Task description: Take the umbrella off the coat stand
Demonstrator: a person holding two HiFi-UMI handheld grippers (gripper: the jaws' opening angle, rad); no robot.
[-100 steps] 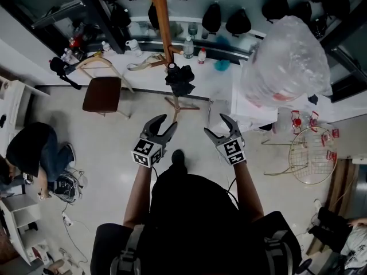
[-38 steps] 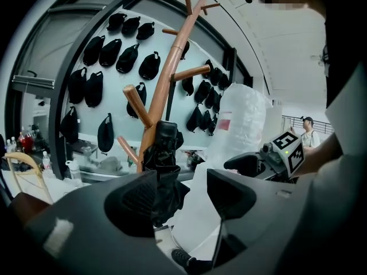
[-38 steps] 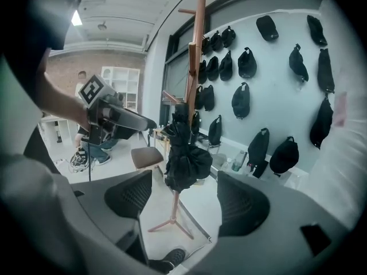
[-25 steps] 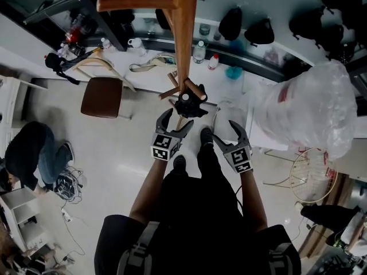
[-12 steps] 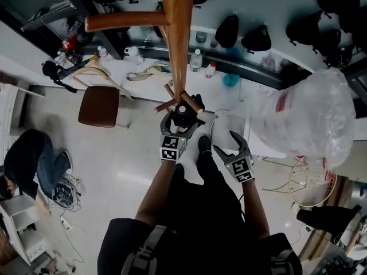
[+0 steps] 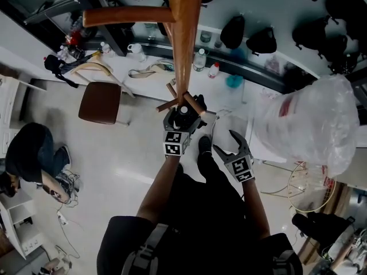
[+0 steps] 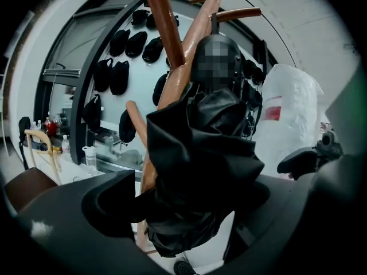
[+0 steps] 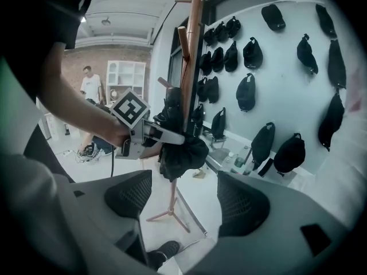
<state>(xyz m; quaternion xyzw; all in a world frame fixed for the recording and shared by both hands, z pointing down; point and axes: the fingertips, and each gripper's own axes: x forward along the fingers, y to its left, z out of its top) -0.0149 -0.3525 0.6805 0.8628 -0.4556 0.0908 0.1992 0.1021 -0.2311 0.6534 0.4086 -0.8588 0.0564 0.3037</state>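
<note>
A black folded umbrella [image 6: 184,108] hangs bunched against the wooden coat stand [image 6: 184,39], just below its short lower pegs. My left gripper [image 6: 183,119] reaches up to it with the jaws spread wide, one on each side of the bundle. In the left gripper view the umbrella [image 7: 200,171] fills the gap of the left gripper [image 7: 183,202], and I see no pad squeezing the fabric. My right gripper [image 6: 223,141] hangs open and empty, lower and to the right. The right gripper view shows the umbrella [image 8: 180,150] and the stand [image 8: 191,50] beyond the right gripper [image 8: 183,196].
A brown chair [image 6: 100,103] stands left of the stand, before a white counter [image 6: 143,56] with bottles. A big clear plastic bag [image 6: 309,125] and a wire basket [image 6: 312,179] are at the right. A person [image 6: 28,153] sits on the floor at left. Dark caps [image 8: 252,56] hang on the wall.
I have come closer to the stand. My left gripper has moved forward, and its jaws now stand on both sides of the umbrella. The right gripper has stayed almost still.
</note>
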